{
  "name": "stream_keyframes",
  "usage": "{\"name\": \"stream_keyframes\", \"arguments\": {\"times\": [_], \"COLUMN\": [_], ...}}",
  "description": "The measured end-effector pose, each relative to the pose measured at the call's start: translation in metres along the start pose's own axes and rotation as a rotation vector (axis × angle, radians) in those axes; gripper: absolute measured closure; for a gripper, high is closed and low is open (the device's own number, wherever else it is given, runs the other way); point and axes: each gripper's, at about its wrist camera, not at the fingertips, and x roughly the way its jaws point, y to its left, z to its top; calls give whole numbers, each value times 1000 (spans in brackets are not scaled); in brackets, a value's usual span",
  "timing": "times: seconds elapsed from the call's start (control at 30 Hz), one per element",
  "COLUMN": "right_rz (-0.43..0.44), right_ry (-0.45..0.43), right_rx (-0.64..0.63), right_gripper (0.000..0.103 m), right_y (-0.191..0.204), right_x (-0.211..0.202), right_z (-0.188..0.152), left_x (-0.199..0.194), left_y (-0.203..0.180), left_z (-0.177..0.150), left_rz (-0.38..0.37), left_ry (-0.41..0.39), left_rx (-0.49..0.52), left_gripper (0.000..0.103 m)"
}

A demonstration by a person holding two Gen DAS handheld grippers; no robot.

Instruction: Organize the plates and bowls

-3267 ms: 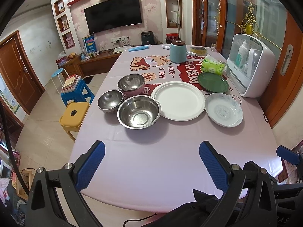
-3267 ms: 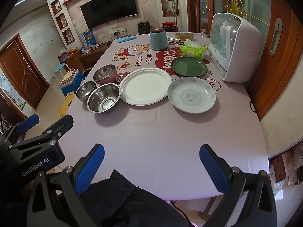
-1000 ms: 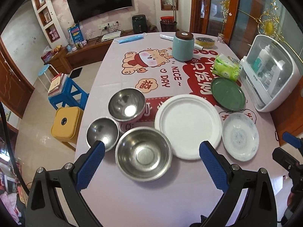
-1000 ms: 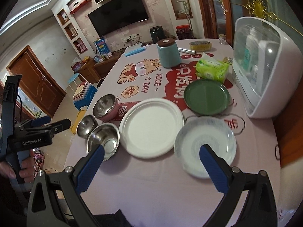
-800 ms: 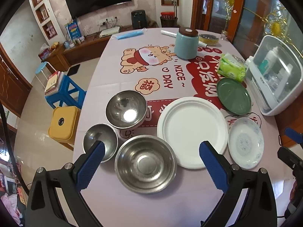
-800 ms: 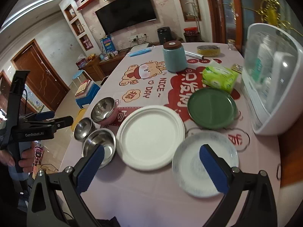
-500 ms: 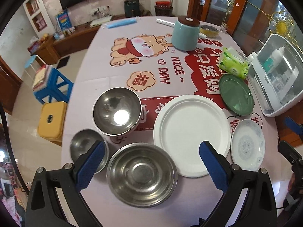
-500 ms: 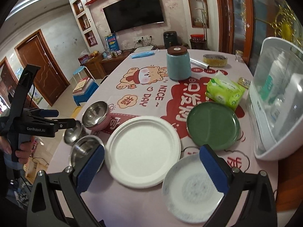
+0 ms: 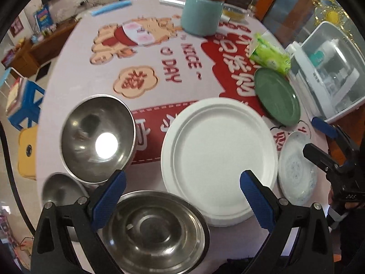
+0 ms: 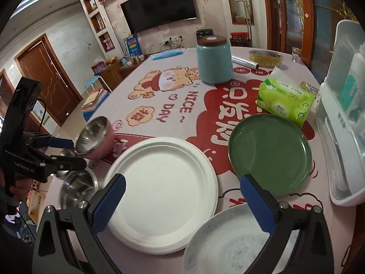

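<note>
Overhead, both tongs hang apart, empty: left tongs (image 9: 180,196) over the large steel bowl (image 9: 157,230), right tongs (image 10: 182,201) above the round white plate (image 10: 162,180).

You are working in a home's living and dining room: a wall-mounted television (image 10: 159,4) hangs above a low wooden cabinet (image 10: 111,70), wooden doors (image 10: 45,77) line the wall, and the dining table wears a cartoon-printed cloth (image 10: 173,96) with a tissue pack (image 10: 285,102) and dishes
</note>
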Motion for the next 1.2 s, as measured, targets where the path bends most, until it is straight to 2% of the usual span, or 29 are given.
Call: {"name": "stream_keyframes", "arguments": {"times": [0.17,0.43,0.7,0.8,0.9,1.07,1.2], "right_rz": [2,4,9,17,27,21,-9], "right_ry": [41,110,163,186,211,226,261], "right_rx": [15,67,131,141,159,182,162], "right_gripper": [2,15,39,46,51,57,64], "right_y": [-10,-25,-39,-42,-44,-47,-45], "right_x": [24,55,72,77,82,86,91], "right_z": [-5,-12,-13,-13,-14,-14,-12], "left_x": [24,49,72,76,82,90,94], "left_y": [7,11,9,7,7,12,16], "left_z": [2,6,9,9,8,7,5], "left_rz": [10,23,45,52,69,58,63], "left_ry": [48,104,174,187,201,217,227], "left_rx": [-27,-46,-55,-47,-45,-68,-77], "left_gripper": [5,10,26,28,39,46,57]}}
